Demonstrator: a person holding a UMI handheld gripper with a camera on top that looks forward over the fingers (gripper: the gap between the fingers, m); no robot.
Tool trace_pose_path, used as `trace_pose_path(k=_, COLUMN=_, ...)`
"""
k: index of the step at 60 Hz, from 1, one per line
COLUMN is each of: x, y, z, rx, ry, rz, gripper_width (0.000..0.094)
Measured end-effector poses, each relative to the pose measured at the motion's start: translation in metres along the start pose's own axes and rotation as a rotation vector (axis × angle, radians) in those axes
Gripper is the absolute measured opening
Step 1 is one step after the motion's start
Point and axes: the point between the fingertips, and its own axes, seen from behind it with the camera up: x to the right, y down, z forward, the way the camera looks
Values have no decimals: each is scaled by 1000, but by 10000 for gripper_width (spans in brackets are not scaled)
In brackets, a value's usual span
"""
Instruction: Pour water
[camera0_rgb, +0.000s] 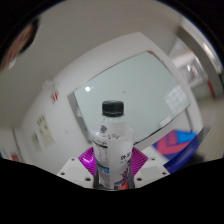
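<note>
Clear plastic bottle (113, 150) with black cap, upright, clamped in the gripper (113, 168), window (130, 95) behind bottle, open room around it

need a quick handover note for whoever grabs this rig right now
Gripper: jaws closed on the water bottle, pink pads at either side of its lower body.
Bottle: upright, black cap on, lifted in front of a pale wall with a window-like panel.
Done: bottle grasped.
Left: no cup or other receiver is in view, so find it; cap appears to be on; pouring not begun.
</note>
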Motion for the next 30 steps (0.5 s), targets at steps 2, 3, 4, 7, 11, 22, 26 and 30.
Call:
trace_pose_path(k=2, x=21, y=0, z=-2, rx=-18, ry=47, rz=-108, gripper_width=386)
trace_pose_path(k=3, x=30, y=3, z=-1, rx=-30, ry=71, rz=-156, gripper_width=386)
trace_pose_path(k=4, x=40, y=5, z=-2, rx=-41, ry=95, rz=-199, gripper_width=384)
trace_pose_path(k=7, x=84, y=12, z=-15, rx=-80, ry=143, rz=-304, gripper_width=382)
trace_pose_path(k=11, x=115, y=43, z=-18, rx=-155, ry=216, rz=-420, gripper_width=384)
trace_pose_path(k=22, x=188, y=118, z=-35, rx=-331, ry=295, rz=-554, gripper_width=386)
trace_pose_path(k=26, x=213, y=139, z=-38, rx=-360, ry=302, rz=-547, gripper_width=384)
trace_pose_path(k=30, x=223, y=156, z=-42, rx=-376, ry=301, rz=-525, gripper_width=384)
